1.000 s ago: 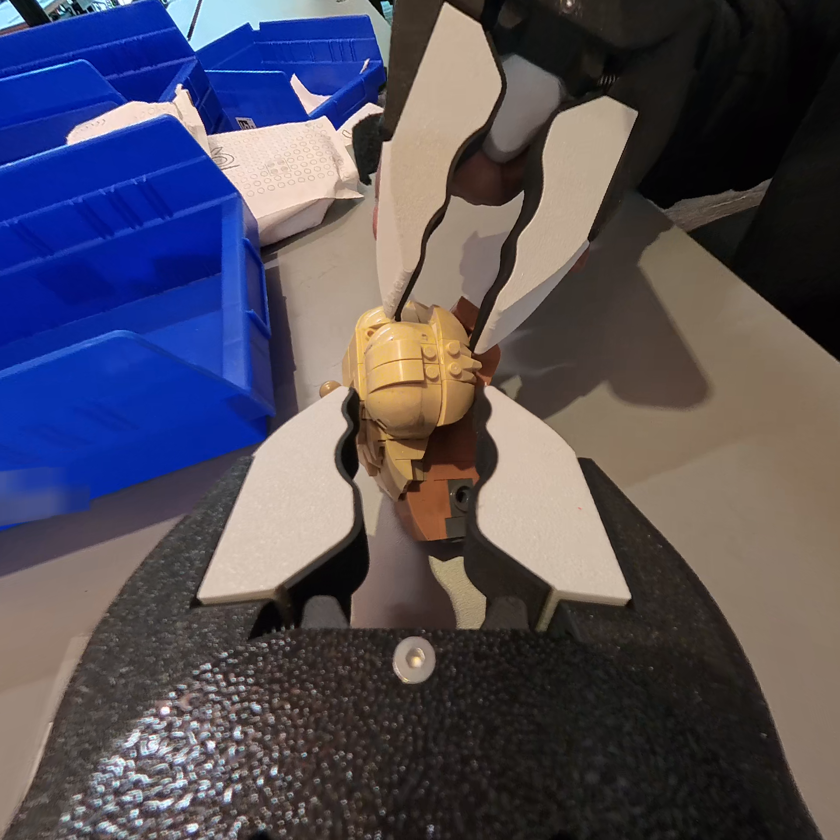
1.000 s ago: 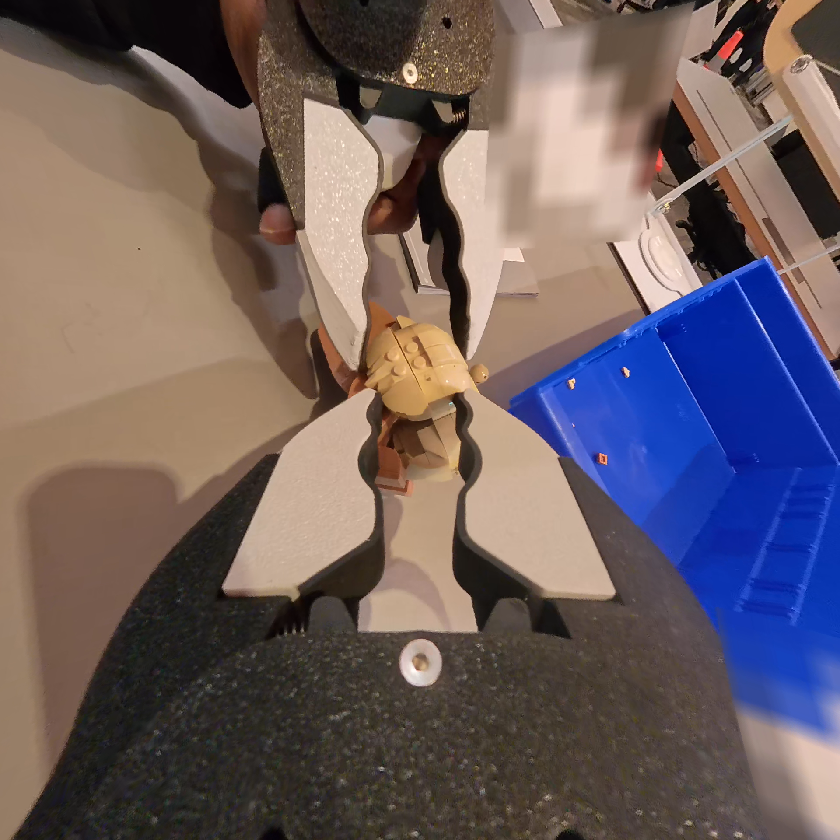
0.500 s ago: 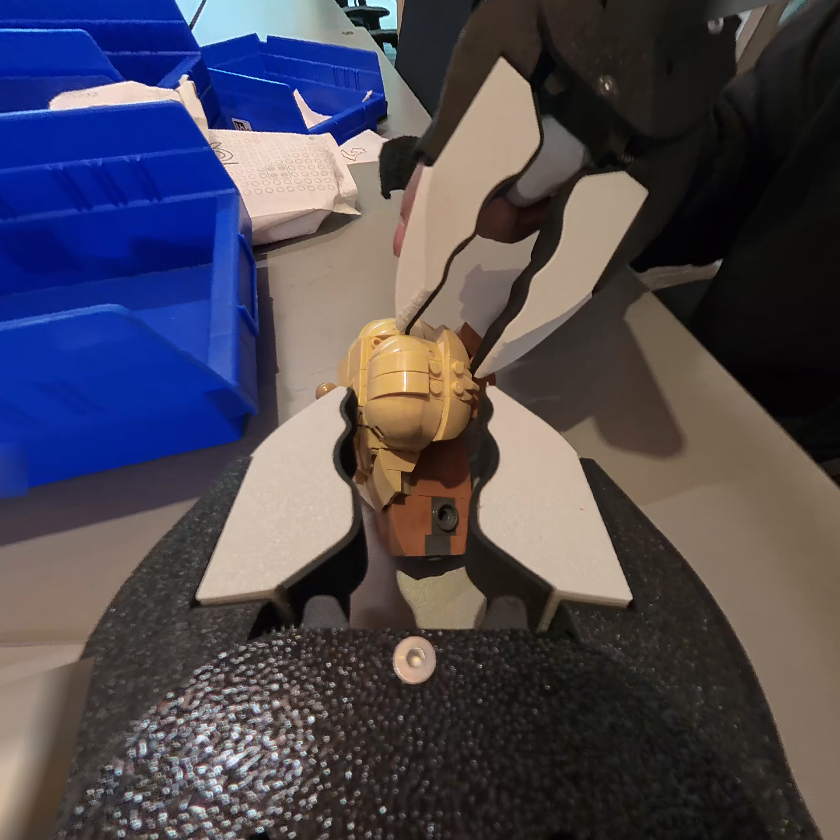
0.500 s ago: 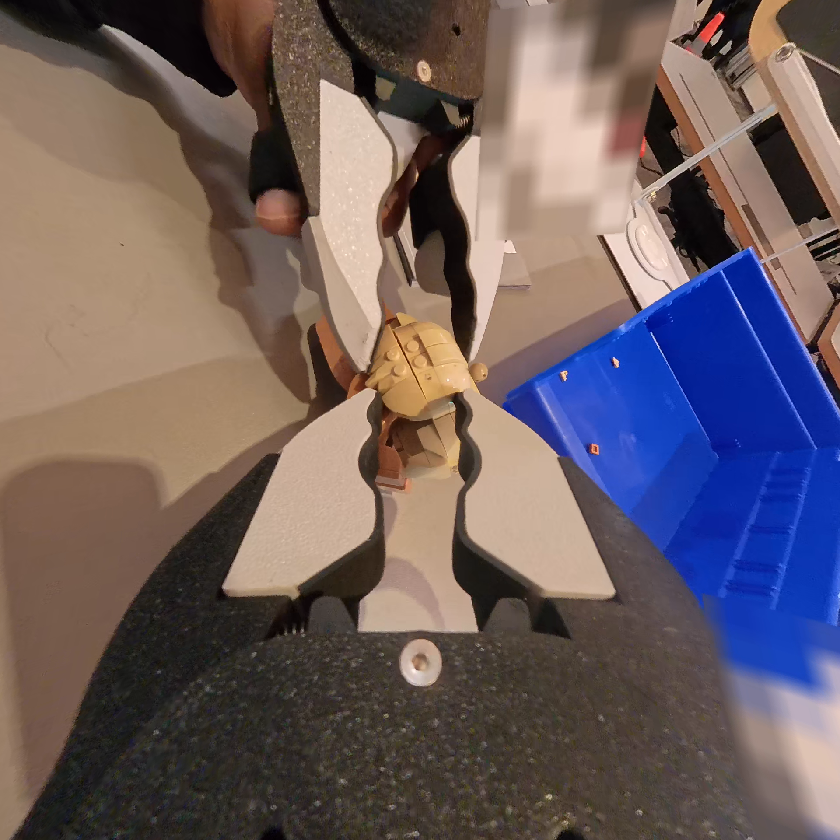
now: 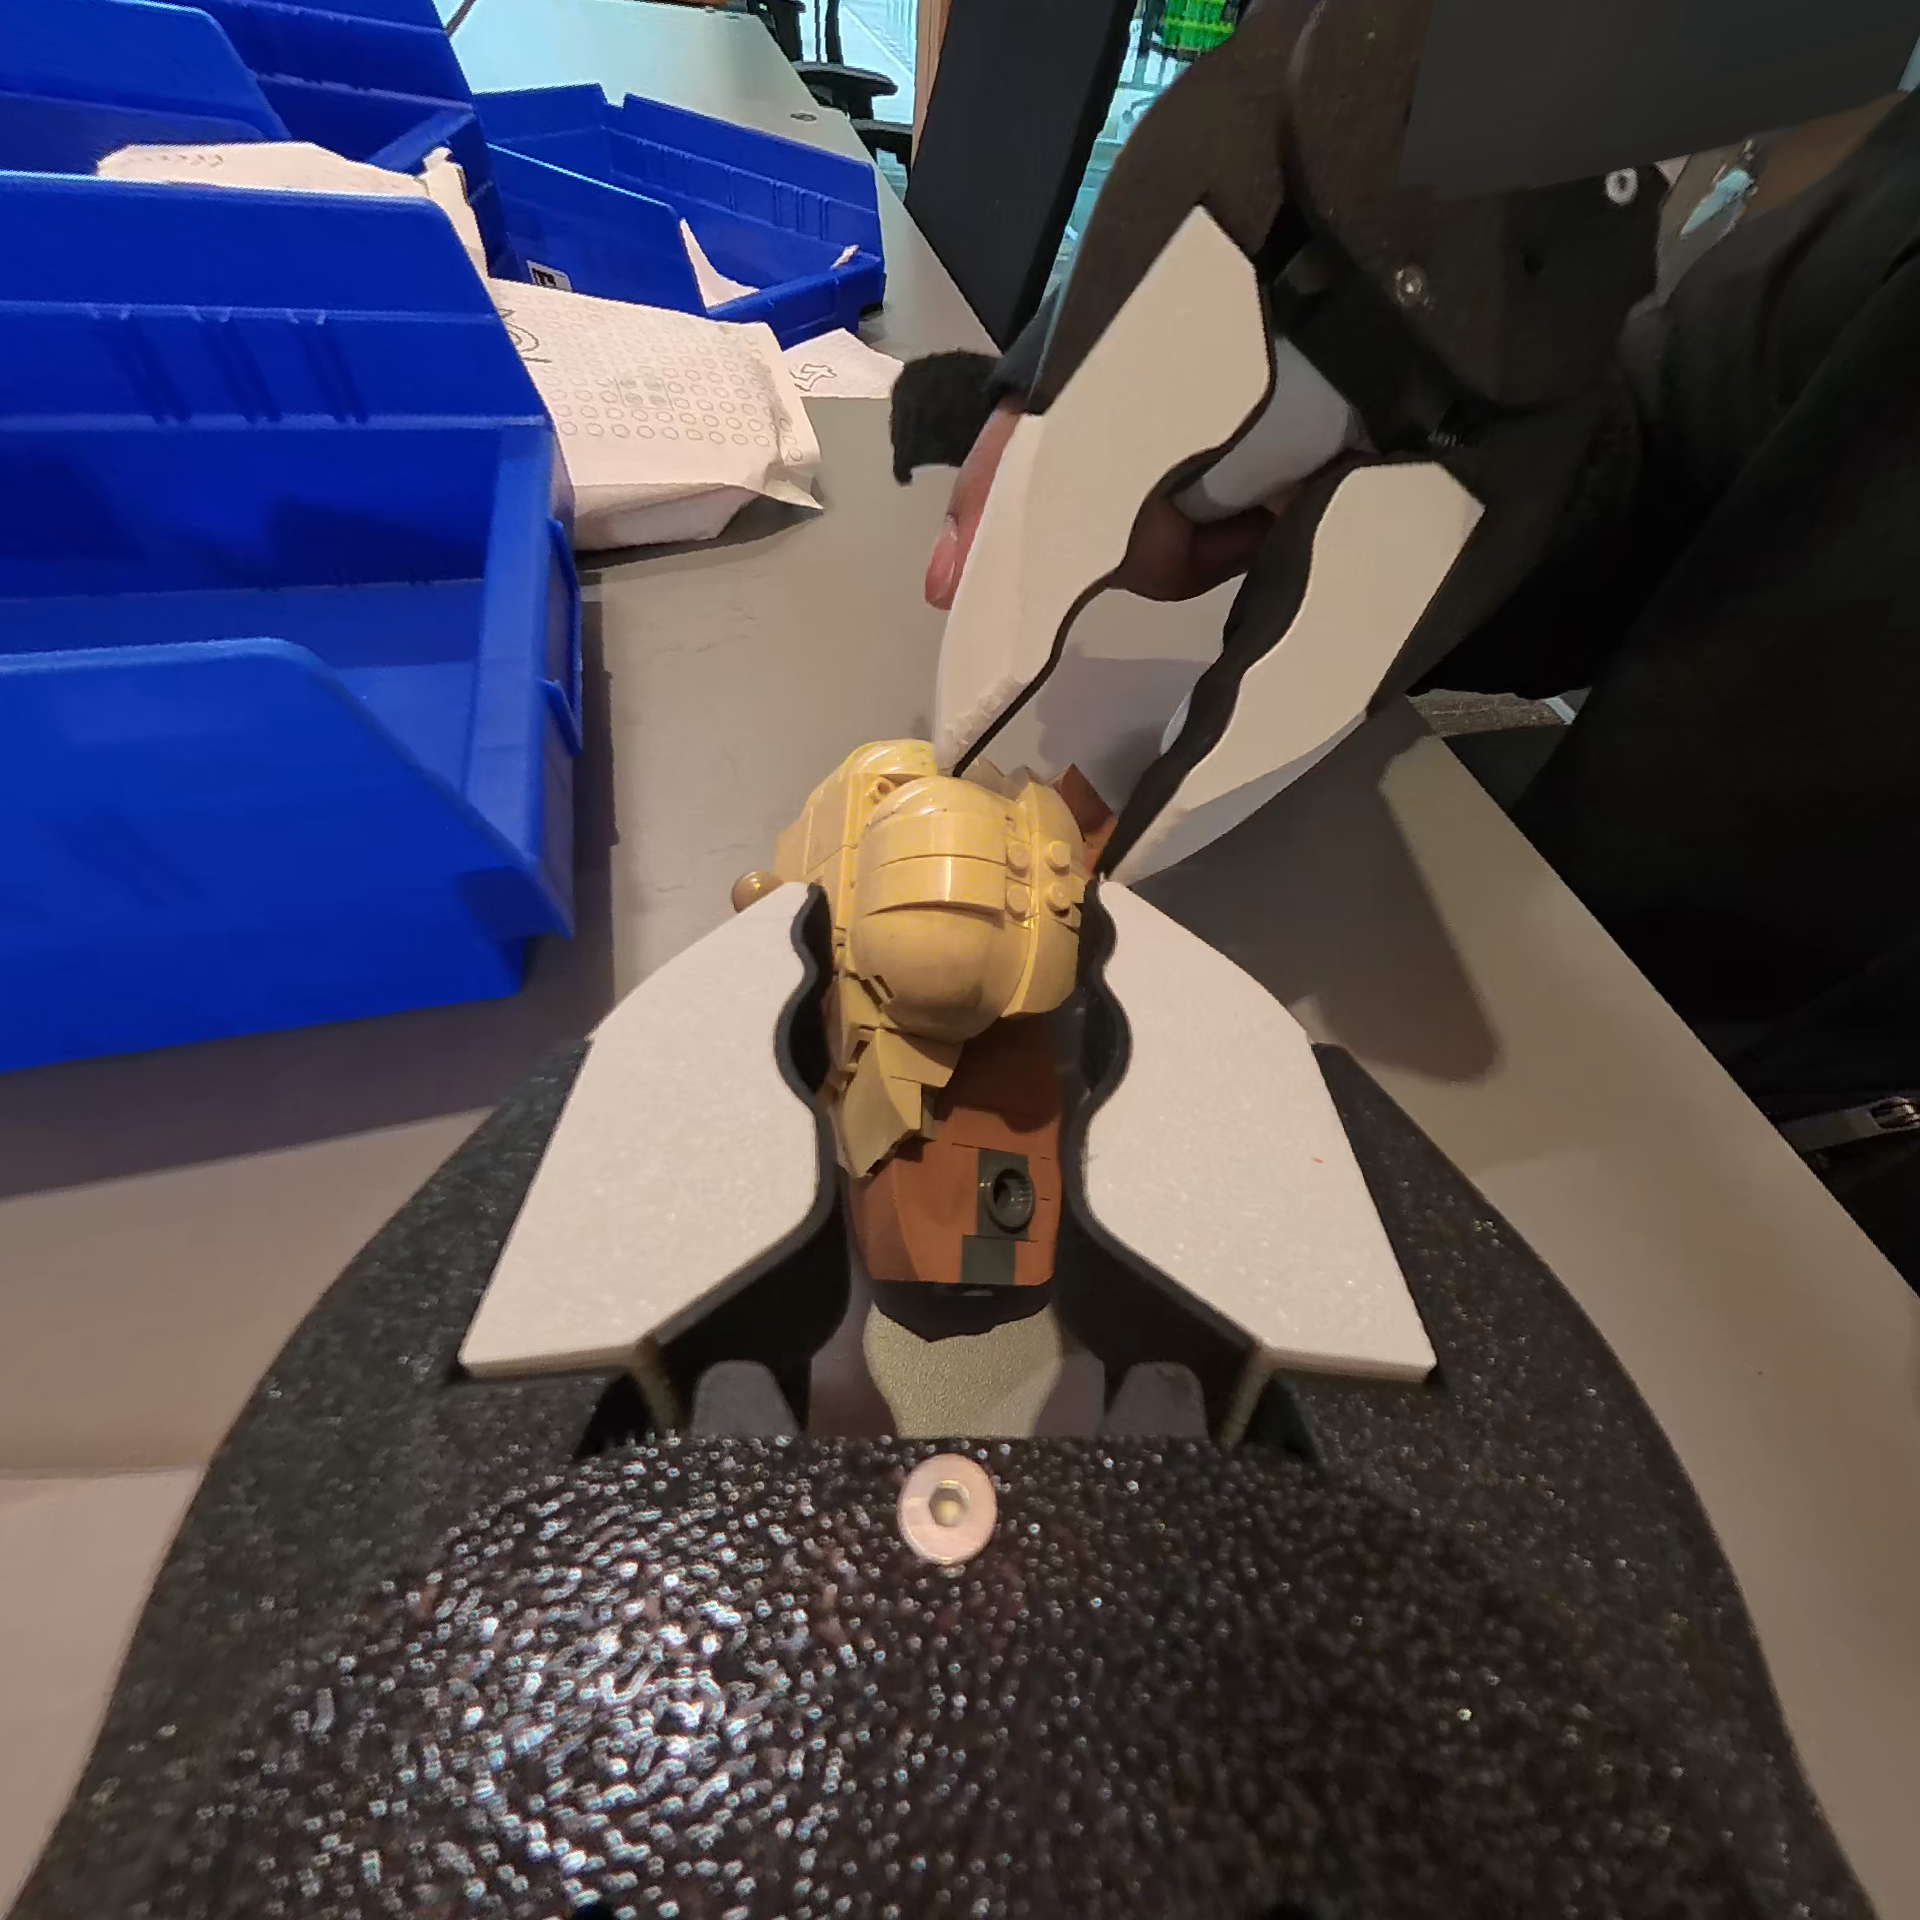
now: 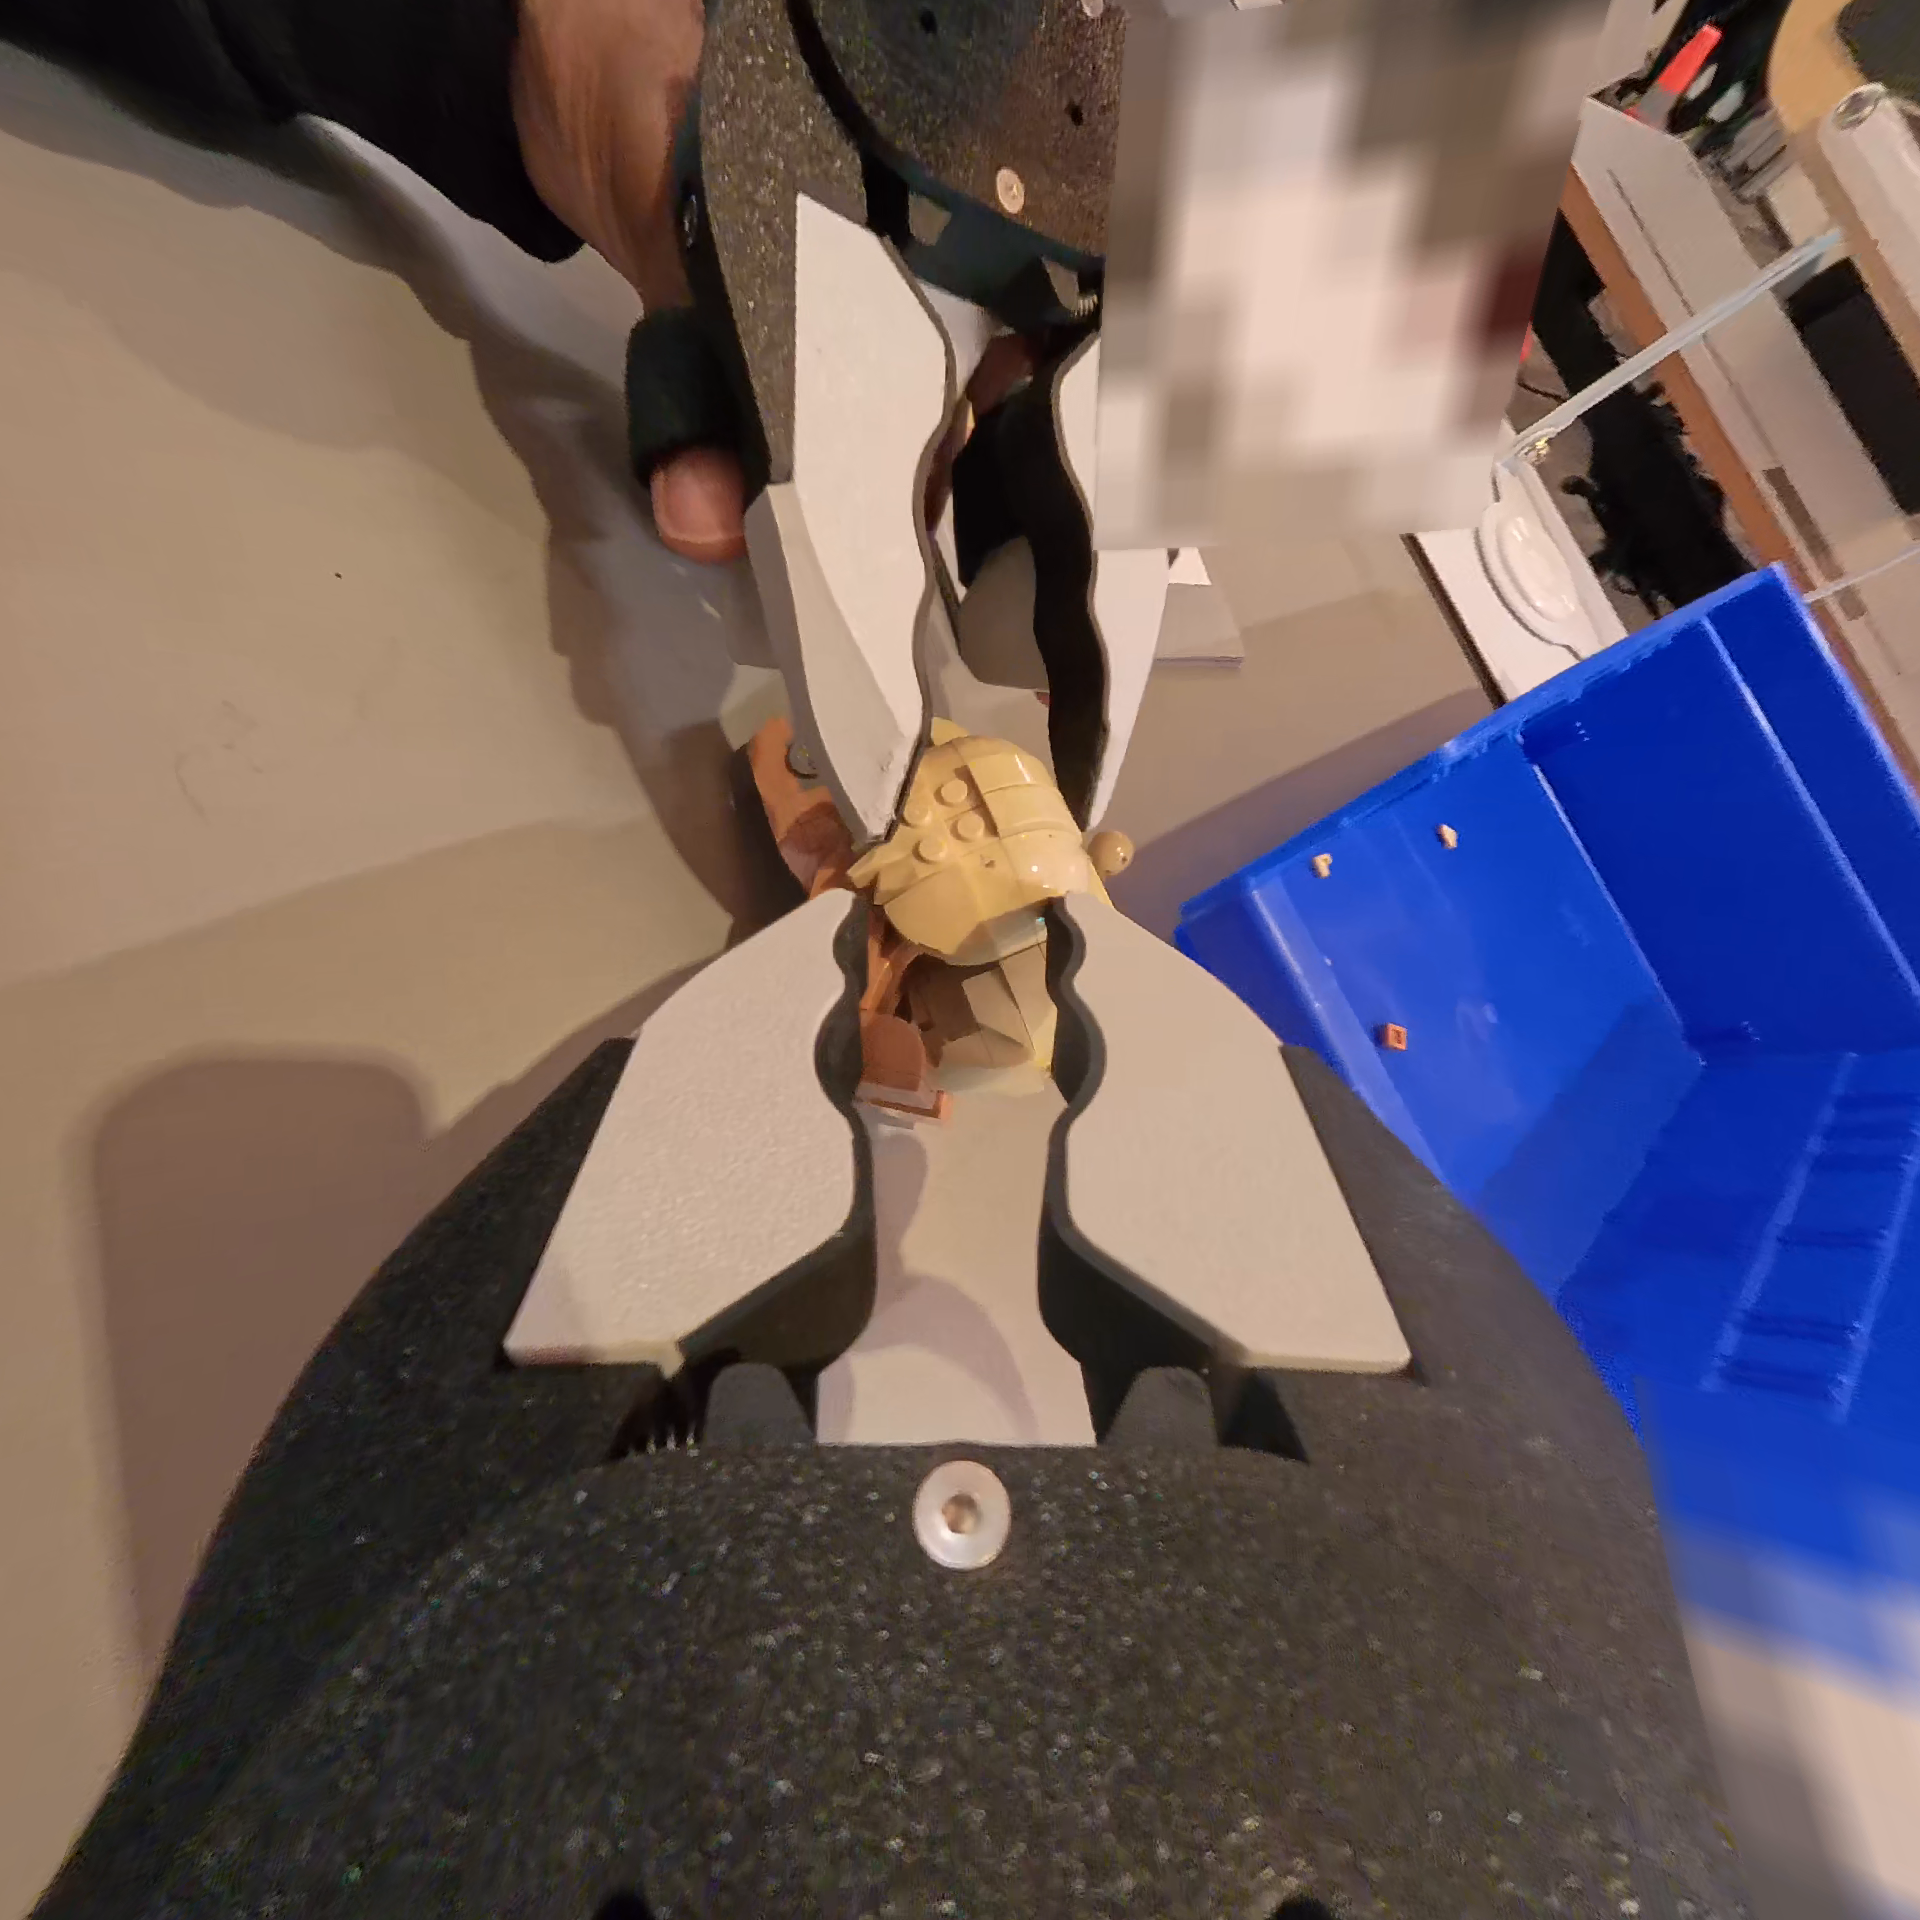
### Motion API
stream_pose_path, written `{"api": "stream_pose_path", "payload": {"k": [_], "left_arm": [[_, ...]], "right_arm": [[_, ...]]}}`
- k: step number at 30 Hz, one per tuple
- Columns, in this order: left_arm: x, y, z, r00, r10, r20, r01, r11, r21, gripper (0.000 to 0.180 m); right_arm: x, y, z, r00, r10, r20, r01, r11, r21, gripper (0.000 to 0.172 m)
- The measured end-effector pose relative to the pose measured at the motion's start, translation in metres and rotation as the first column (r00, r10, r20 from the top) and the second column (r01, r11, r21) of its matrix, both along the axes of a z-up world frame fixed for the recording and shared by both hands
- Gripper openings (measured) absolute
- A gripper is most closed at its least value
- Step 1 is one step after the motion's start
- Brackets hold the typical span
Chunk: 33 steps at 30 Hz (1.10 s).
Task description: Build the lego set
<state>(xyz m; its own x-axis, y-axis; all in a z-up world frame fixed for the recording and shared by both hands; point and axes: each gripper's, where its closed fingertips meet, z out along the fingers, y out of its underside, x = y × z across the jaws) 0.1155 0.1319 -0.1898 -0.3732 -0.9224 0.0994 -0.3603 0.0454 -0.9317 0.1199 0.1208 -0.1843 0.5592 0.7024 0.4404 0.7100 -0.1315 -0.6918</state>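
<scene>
The left gripper [image 5: 951,914] and the right gripper [image 6: 961,914] both clamp one tan and brown brick-built figure [image 5: 956,935] from opposite ends, above the grey table [image 5: 1351,935]. If they pull or twist unevenly, the figure may break apart and pieces could scatter beside the blue bin [image 6: 1610,1039].

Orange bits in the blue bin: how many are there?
3. Two orange bits sit high on the blue bin inside wall, one lower. More may be hidden.
</scene>
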Motion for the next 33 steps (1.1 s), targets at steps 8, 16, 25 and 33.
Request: {"api": "stream_pose_path", "payload": {"k": [8, 16, 25, 33], "left_arm": [[-0.0011, -0.0018, -0.0001, 1.0, -0.011, 0.005, 0.011, 1.0, 0.007, 0.045], [-0.0013, -0.0018, 0.0, 1.0, -0.012, 0.005, 0.012, 1.0, 0.005, 0.045], [-0.0015, -0.002, -0.0001, 1.0, -0.013, 0.005, 0.013, 1.0, 0.005, 0.045], [-0.0023, -0.0029, -0.0004, 1.0, -0.017, 0.005, 0.017, 1.0, 0.01, 0.047]], "right_arm": [[0.0014, 0.0013, 0.0012, 0.991, 0.041, -0.124, -0.05, 0.996, -0.068, 0.033], [-0.0015, -0.0062, 0.0, 0.99, 0.133, -0.036, -0.132, 0.991, 0.03, 0.02], [-0.0009, -0.0049, -0.0004, 0.99, 0.136, 0.02, -0.138, 0.987, 0.085, 0.017], [-0.0023, -0.0049, -0.0009, 0.993, 0.104, 0.062, -0.11, 0.988, 0.107, 0.017]]}}
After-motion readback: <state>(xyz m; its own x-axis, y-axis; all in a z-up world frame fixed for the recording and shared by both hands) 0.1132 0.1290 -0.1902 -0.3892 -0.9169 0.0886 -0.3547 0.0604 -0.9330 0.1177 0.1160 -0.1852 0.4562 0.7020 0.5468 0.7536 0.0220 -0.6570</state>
